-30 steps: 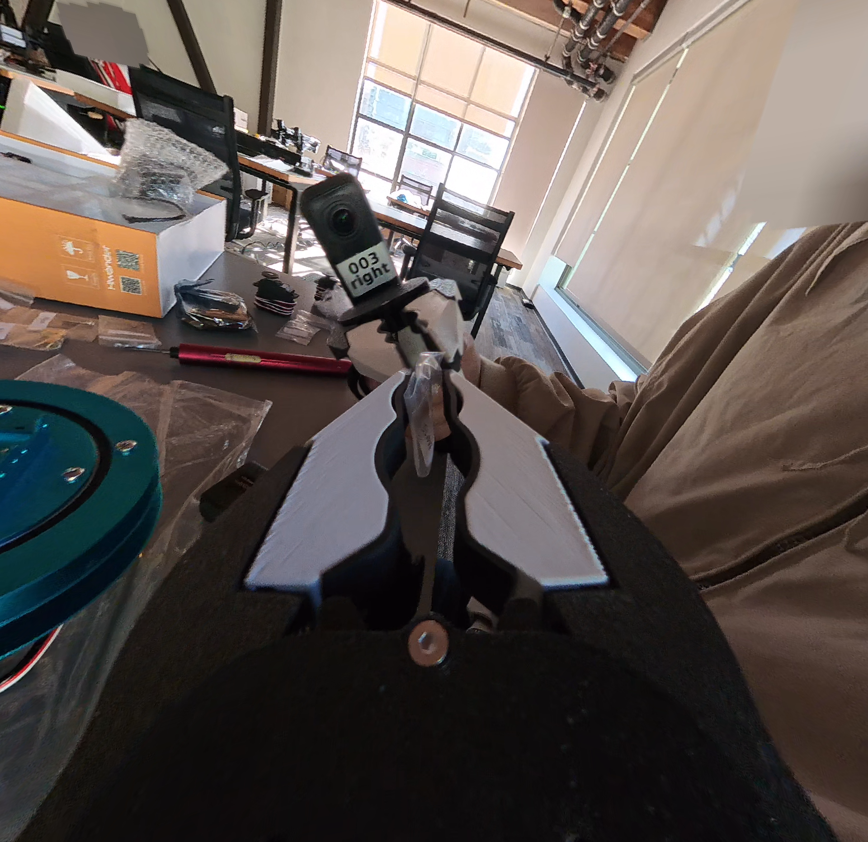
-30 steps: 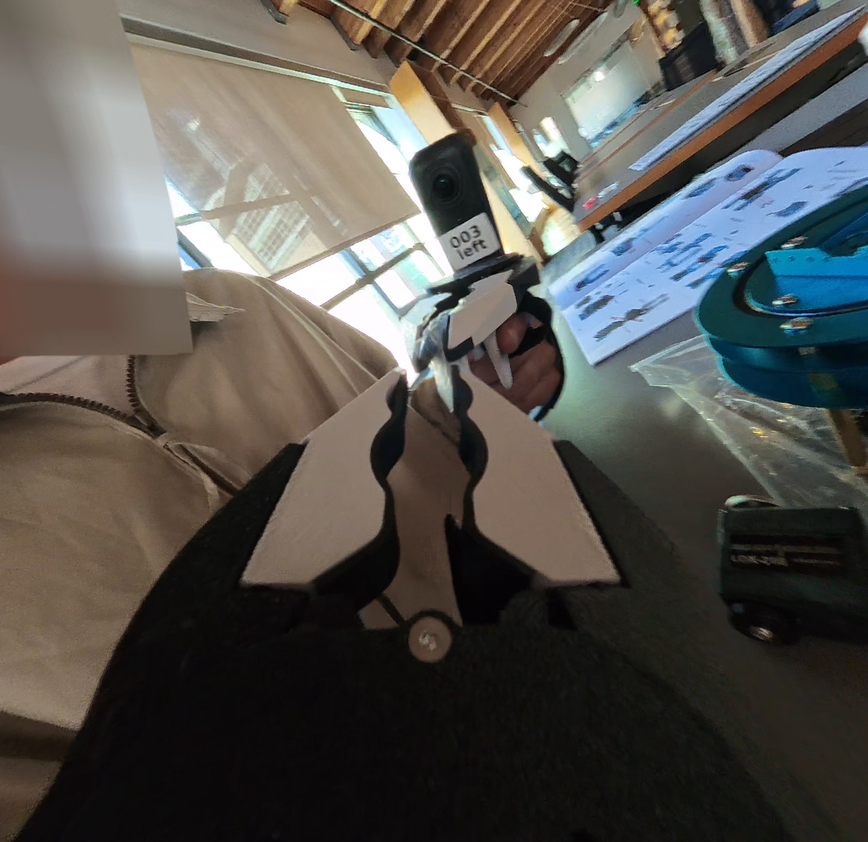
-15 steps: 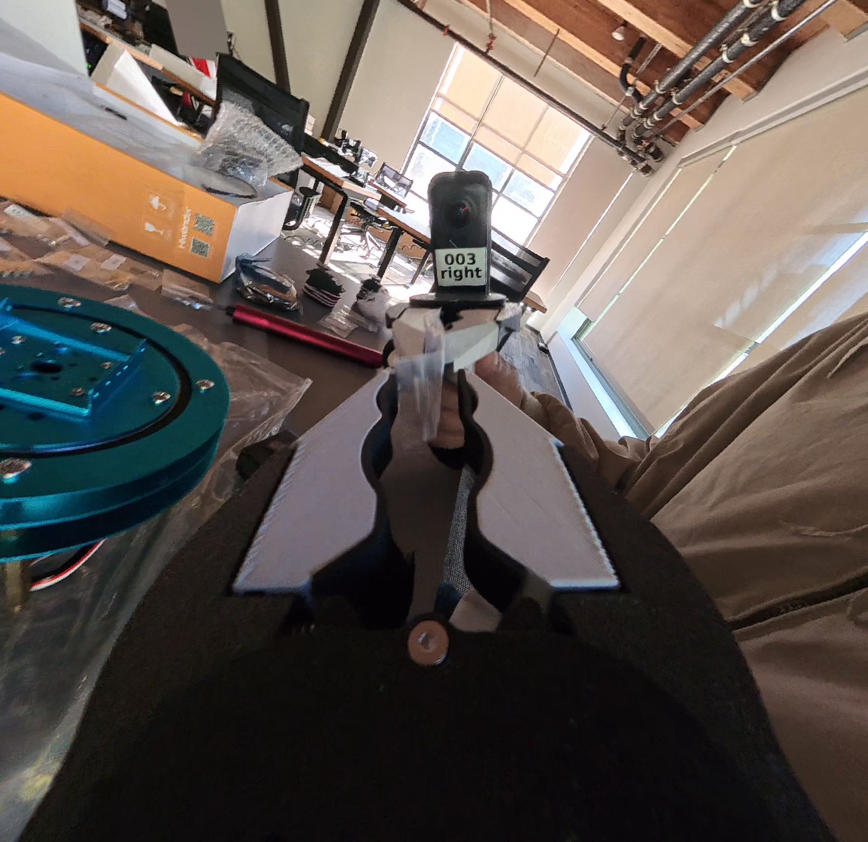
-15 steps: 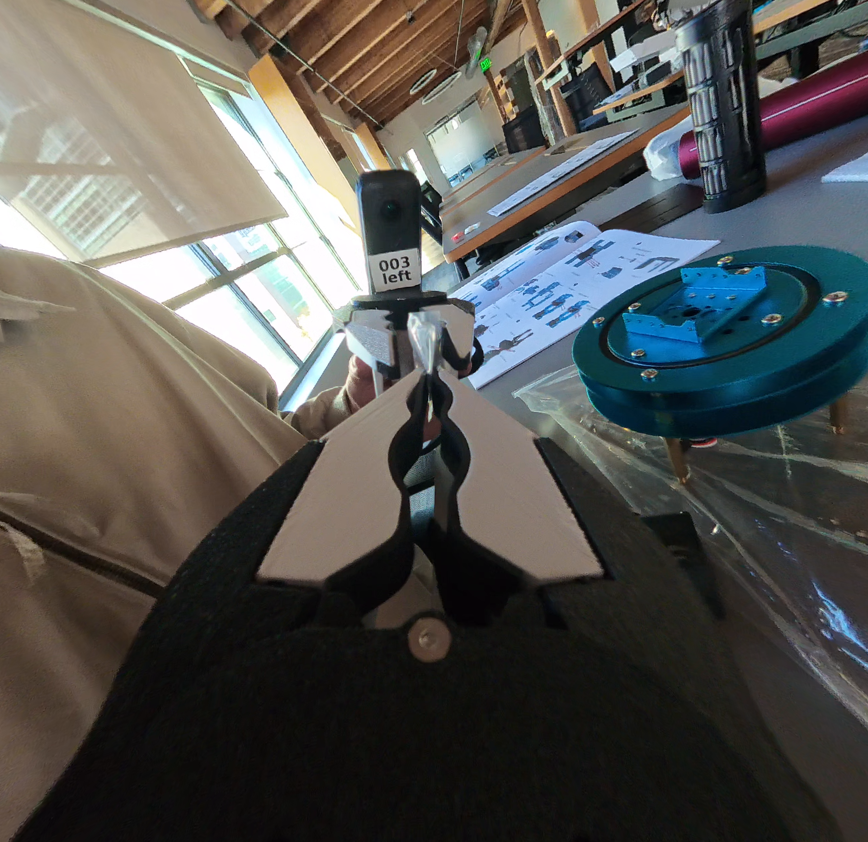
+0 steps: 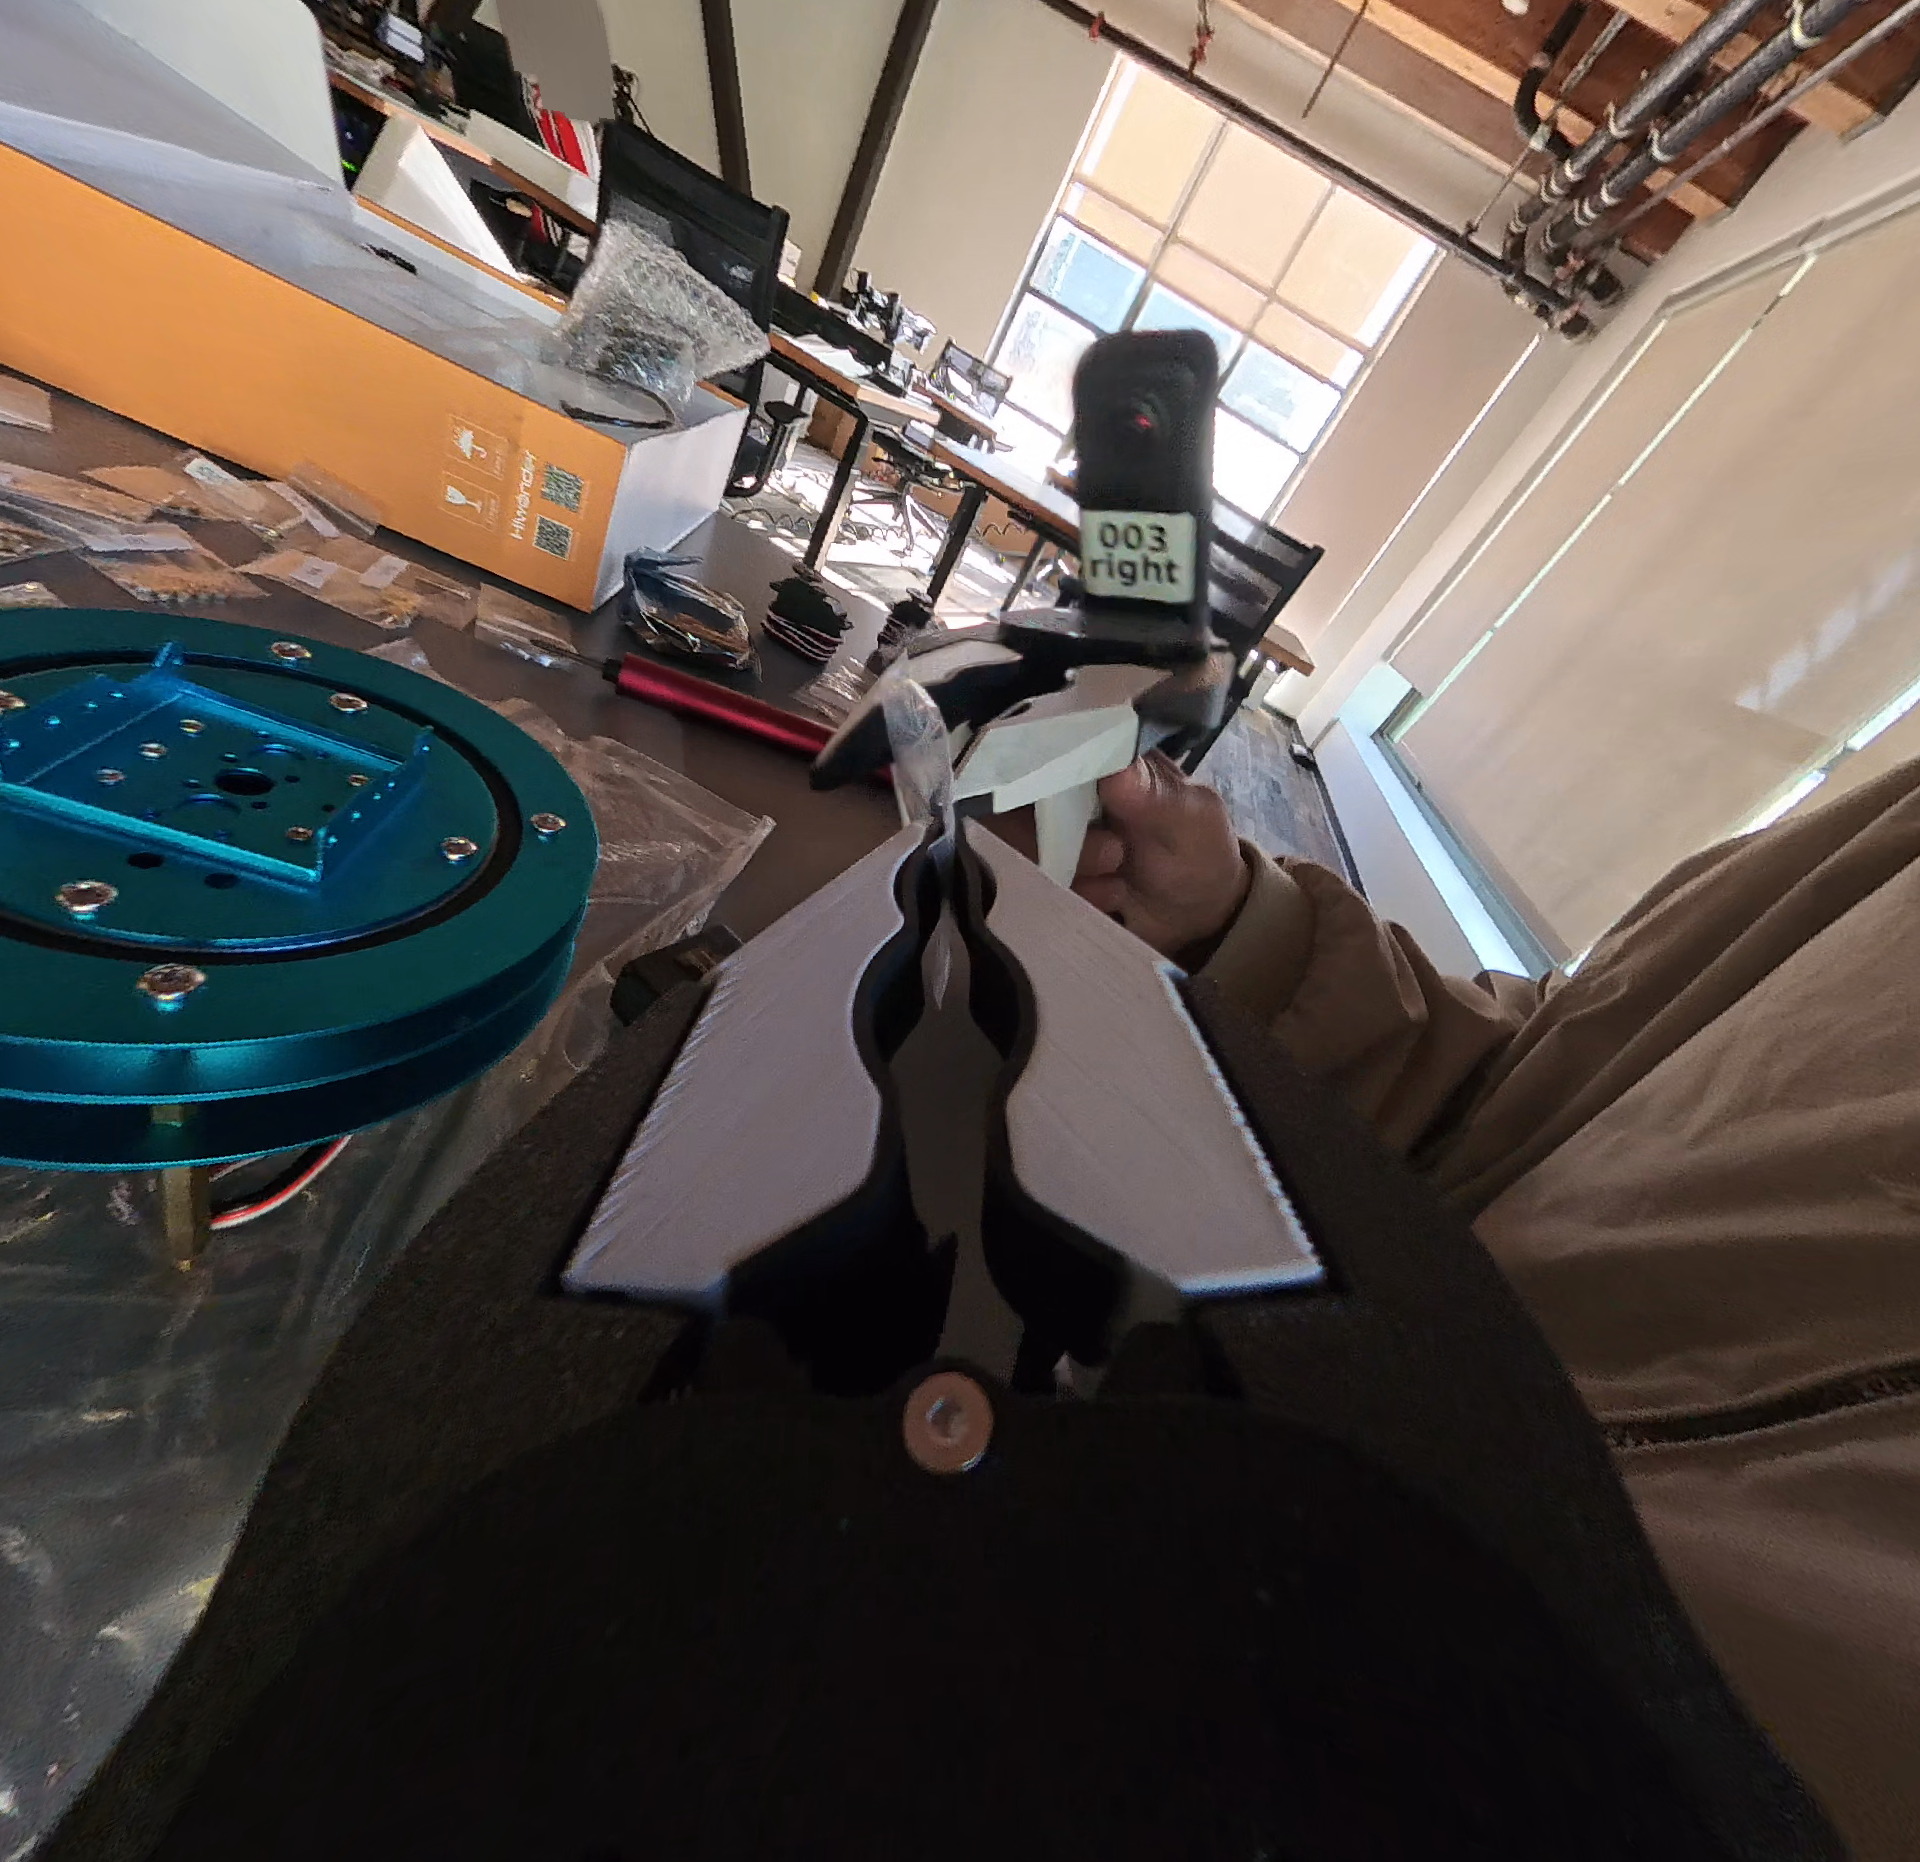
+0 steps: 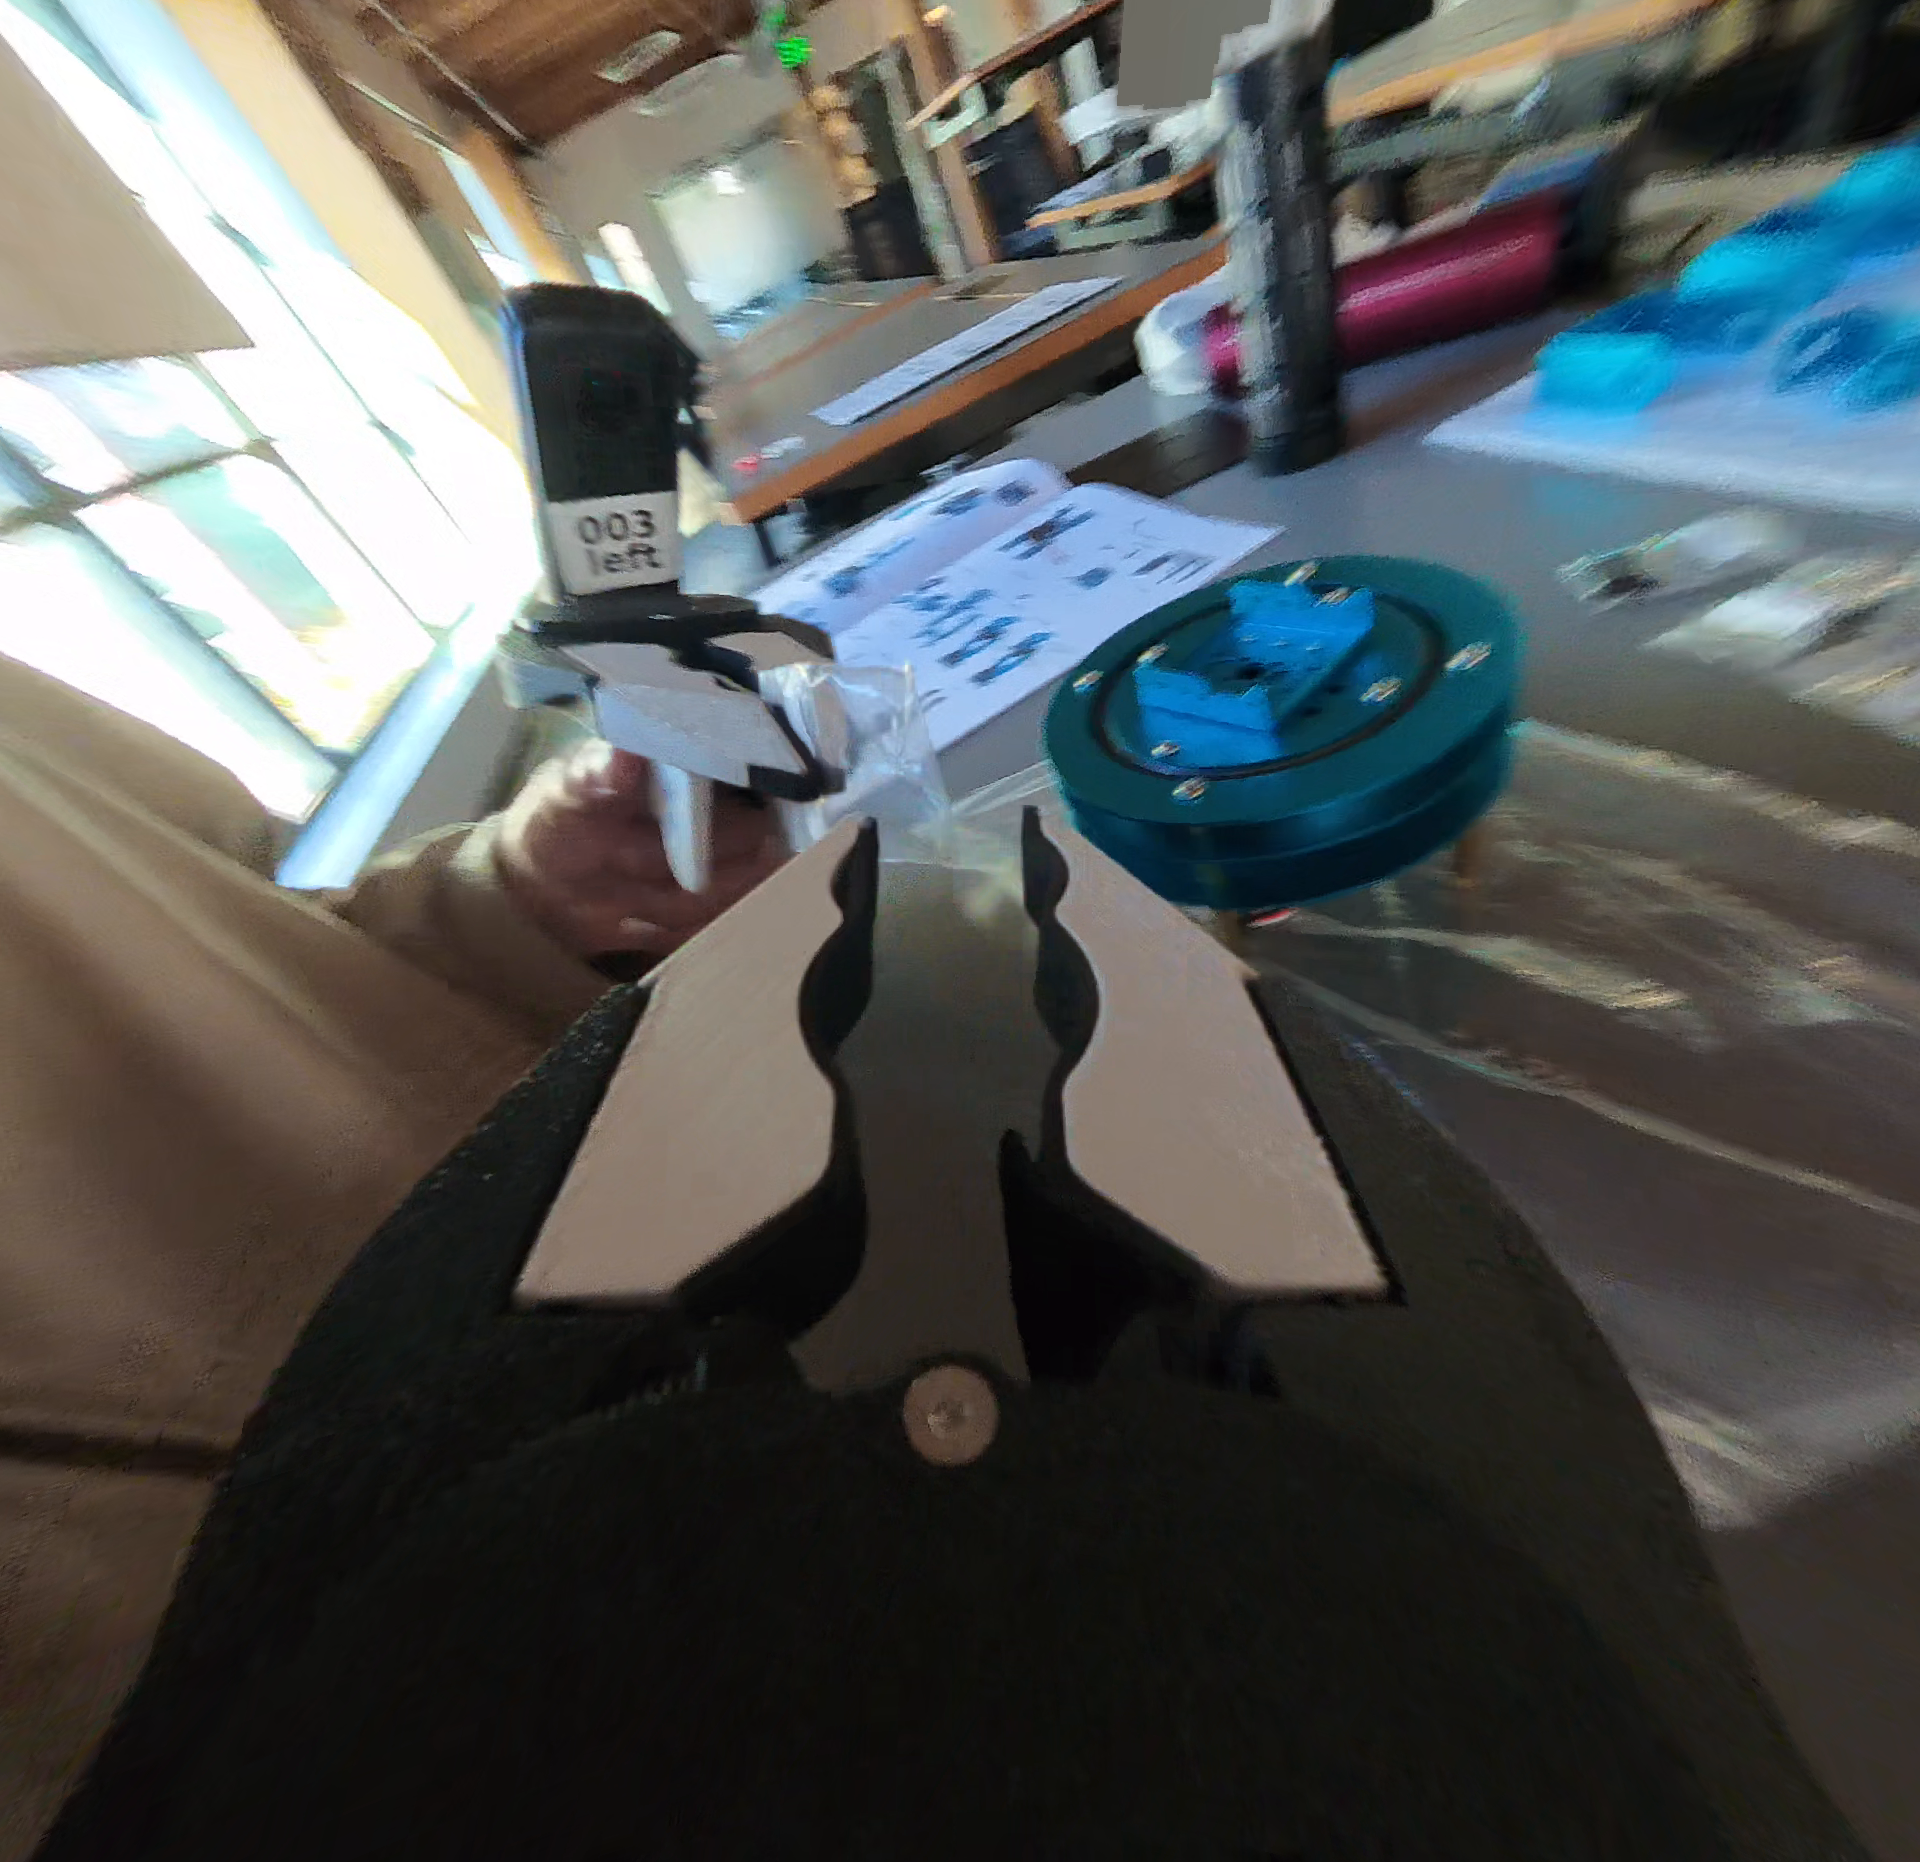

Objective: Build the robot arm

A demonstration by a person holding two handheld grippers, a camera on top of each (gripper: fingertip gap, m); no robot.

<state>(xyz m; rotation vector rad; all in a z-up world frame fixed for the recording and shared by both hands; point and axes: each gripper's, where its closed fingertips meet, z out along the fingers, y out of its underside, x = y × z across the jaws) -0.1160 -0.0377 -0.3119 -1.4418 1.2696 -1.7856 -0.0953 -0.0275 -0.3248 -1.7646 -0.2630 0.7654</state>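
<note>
The left gripper [image 5: 943, 841] has its fingers pressed together on the lower edge of a small clear bag [image 5: 920, 747], held up in the air above a dark table [image 6: 1558, 1241]. In the left wrist view the right gripper [image 5: 904, 716] sits at the bag's upper end and seems to touch it, but the right wrist view shows the right gripper's own fingers spread apart with nothing between them, so its hold looks released. That view is blurred. It shows the bag [image 6: 868, 732] hanging at the left gripper's tips [image 6: 805, 763], just ahead of the right gripper [image 6: 945, 836]. The bag looks very light, thin, limp and slick. It would likely crumple or slip, so a pinch on a flat edge or corner seems the surest hold. Its contents cannot be made out. Near it, a teal disc [image 5: 260, 919] with a blue bracket stands on short legs over a plastic sheet [image 6: 1507, 1064]. A booklet [image 6: 1018, 586] lies open beyond, and an orange box [image 5: 312, 389] and a red tool [image 5: 717, 706] lie farther back.
</note>
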